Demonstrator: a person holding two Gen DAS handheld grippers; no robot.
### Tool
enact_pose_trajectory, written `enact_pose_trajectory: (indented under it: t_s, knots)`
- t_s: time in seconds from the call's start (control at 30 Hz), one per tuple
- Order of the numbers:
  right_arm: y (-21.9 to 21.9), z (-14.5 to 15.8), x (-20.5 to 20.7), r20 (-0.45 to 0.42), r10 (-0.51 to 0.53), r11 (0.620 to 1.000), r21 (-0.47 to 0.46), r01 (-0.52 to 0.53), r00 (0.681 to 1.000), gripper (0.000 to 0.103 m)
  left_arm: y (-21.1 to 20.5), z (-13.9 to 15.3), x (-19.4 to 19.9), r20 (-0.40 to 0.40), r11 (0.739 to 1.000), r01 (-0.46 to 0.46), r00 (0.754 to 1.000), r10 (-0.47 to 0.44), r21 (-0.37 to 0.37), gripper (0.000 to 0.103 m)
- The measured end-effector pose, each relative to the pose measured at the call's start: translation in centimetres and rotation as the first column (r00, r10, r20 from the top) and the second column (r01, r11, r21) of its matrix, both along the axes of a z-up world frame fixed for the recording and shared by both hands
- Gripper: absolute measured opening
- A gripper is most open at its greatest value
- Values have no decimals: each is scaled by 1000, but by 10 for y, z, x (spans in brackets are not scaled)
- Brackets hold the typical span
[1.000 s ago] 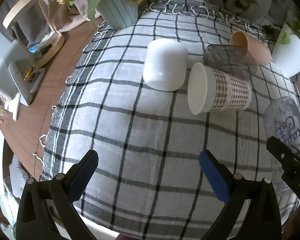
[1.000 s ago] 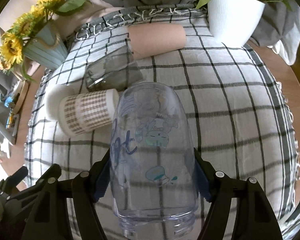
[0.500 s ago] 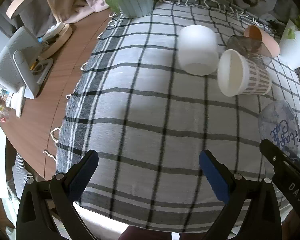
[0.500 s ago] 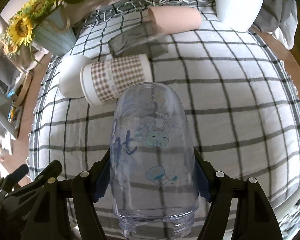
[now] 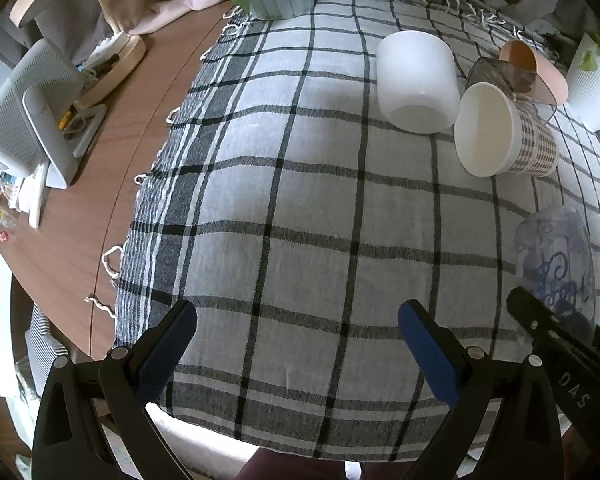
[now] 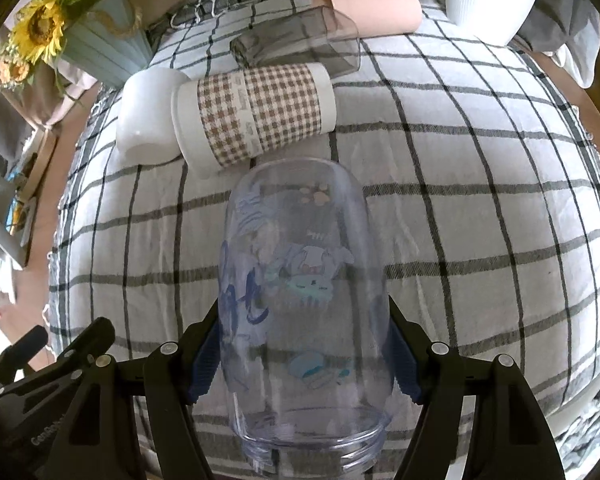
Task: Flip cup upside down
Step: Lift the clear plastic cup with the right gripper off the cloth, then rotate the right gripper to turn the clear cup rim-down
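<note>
Between your right gripper's [image 6: 304,356] blue fingers [image 6: 204,360] sits the clear printed cup [image 6: 300,304], clamped on both sides, rounded base pointing forward, threaded mouth toward the camera, above the checked cloth [image 6: 460,208]. Your left gripper [image 5: 298,344] holds nothing, fingers spread wide. Ahead lie a gingham paper cup [image 6: 256,116] and a white cup [image 6: 148,116], touching.

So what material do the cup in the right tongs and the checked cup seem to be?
Held cup: probably clear plastic, glossy; the cloth's grid shows through it, and its mouth is threaded. Checked cup: looks like paper, matte, with a printed gingham band and plain white rim.
</note>
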State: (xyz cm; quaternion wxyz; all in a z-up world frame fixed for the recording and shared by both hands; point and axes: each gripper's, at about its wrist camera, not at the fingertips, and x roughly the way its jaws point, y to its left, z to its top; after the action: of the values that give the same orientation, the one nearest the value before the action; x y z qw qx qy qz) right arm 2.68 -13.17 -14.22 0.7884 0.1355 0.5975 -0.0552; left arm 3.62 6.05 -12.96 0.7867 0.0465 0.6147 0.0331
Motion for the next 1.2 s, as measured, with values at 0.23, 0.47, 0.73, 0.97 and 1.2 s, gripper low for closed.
enact_pose_trajectory:
  t_s: [0.23, 0.47, 0.73, 0.97, 1.2]
  knots:
    - [2, -8, -2, -44, 12, 1000, 13, -11, 999, 72, 2, -4, -1, -7, 1000, -13, 1000, 13, -4, 103]
    - [3, -3, 0, -34, 24, 1000, 2, -24, 999, 82, 4, -4, -2, -3, 1000, -17, 1000, 17, 2, 103]
    - [-1, 14, -10, -19, 15, 1000, 27, -14, 1000, 84, 3, 16, -11, 34, 1000, -8, 999, 8, 5, 103]
    - [-13, 48, -25, 26, 12, 999, 32, -13, 1000, 85, -13, 36, -21, 46, 999, 19, 999, -18, -29, 103]
    - [-46, 75, -41, 86, -64, 998, 24, 62, 994, 86, -53, 53, -24, 75, 994, 101, 992, -97, -50, 103]
